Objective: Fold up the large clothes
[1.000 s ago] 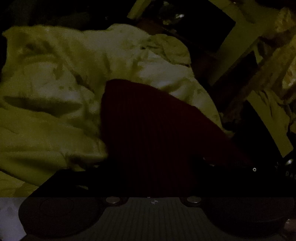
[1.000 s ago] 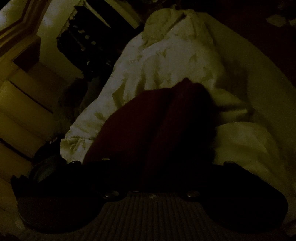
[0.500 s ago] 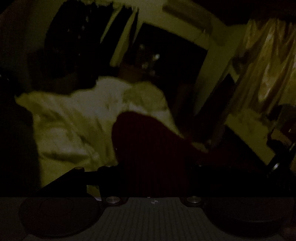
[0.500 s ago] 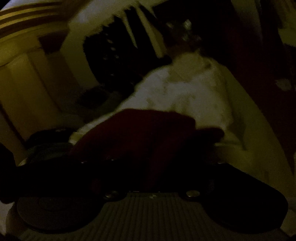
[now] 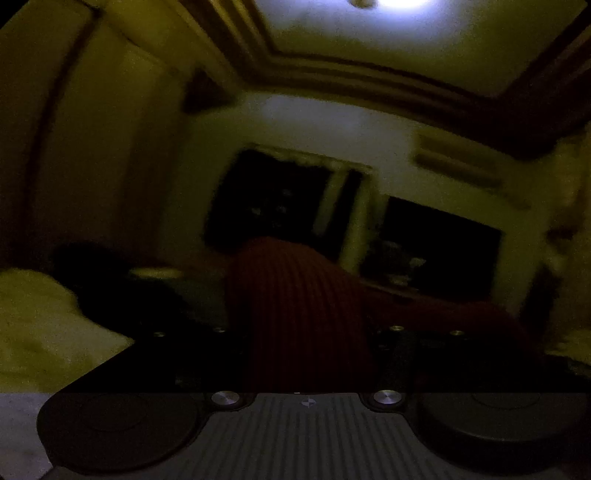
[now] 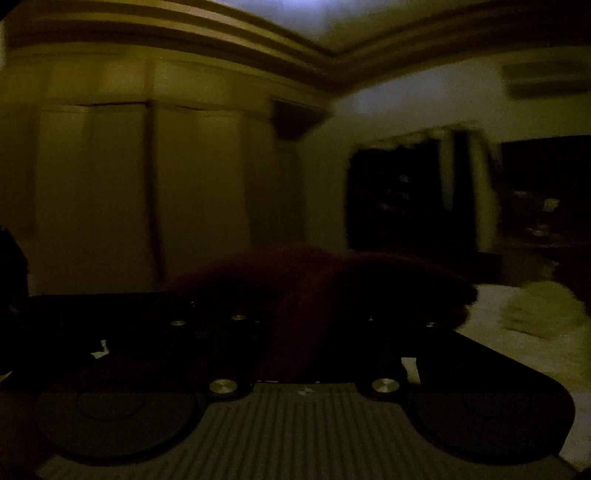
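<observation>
The room is very dark. A dark red ribbed garment [image 5: 295,306] bulges up between the jaws of my left gripper [image 5: 303,354], which is shut on it. In the right wrist view the same dark red garment [image 6: 314,295] is bunched in my right gripper [image 6: 303,347], which is shut on it. Both grippers are raised and tilted up toward the wall and ceiling. The fingertips are hidden by the cloth and the dark.
A pale bed cover shows low at the left [image 5: 44,325] and low at the right [image 6: 535,321]. Dark shelves or cabinets [image 5: 280,206] stand against the far wall. Pale wardrobe doors [image 6: 147,192] fill the left. A ceiling light [image 5: 399,3] glows above.
Both grippers have lifted and tilted upward with the red garment. The view has swung from the bed cover below to the wall and ceiling.
</observation>
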A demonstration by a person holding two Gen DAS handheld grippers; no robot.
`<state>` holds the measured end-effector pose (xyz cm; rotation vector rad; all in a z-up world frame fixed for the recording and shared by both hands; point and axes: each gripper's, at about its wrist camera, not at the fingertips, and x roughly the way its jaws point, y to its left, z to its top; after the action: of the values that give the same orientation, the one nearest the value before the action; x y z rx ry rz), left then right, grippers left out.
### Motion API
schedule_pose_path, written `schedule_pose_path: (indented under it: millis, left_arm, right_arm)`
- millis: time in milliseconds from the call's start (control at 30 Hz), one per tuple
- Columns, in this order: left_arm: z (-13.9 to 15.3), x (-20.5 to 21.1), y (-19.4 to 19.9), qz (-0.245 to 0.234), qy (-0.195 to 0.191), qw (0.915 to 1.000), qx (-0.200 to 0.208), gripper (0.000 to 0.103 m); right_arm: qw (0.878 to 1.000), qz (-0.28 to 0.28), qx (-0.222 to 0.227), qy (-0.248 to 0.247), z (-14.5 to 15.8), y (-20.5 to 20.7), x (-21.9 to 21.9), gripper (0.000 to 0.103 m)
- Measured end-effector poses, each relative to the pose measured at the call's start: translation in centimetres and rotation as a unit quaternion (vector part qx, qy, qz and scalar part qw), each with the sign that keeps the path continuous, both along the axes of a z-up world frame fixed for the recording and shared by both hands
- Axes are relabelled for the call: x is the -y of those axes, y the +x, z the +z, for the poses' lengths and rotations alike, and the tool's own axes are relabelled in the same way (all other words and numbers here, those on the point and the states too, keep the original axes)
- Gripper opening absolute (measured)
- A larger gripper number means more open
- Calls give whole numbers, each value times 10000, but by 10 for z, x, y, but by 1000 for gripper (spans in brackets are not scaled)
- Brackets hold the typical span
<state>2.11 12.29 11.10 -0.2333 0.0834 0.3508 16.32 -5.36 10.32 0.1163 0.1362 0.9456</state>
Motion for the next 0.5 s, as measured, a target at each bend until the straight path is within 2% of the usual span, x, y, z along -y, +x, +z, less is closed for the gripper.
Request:
schedule_pose_path:
  millis: [33,100,133,200,267,300,333,400,500]
  left_arm:
    - [-10,-10,-5,215,38,9997,-60,103]
    - [-39,-34,0,411,-183,9974,-568,103]
    - [-58,-47,5,426,-442,9944,-866,103]
    - [-96,-67,8,474,-896,9873,-1221,103]
    - [-121,-79,3,390,-1171,9850,-1202,103]
    - [-129,-84,0,309,-1353,9834,-1165,103]
    - [-134,-88,-1,235,-1513,9812,-1172,103]
    - [-137,-91,-2,152,-1666,9786,-1199,103]
    - [-130,-86,-1,219,-1436,9807,-1308,103]
  right_arm:
    - [9997,210,79,-31,-3,-1,-15,39]
    - [9971,629,334,-253,-21,-3,-49,39]
    - [9961,736,200,-444,-35,-1,-66,39]
    - [9937,678,-422,-781,-69,11,-92,40]
    - [9928,495,-674,-853,-102,16,-99,45]
    - [9919,493,-791,-865,-112,20,-98,46]
    - [9907,563,-974,-766,-121,24,-94,53]
    - [9876,623,-1316,-582,-129,30,-86,60]
    - [9806,653,-1808,-380,-134,44,-78,65]
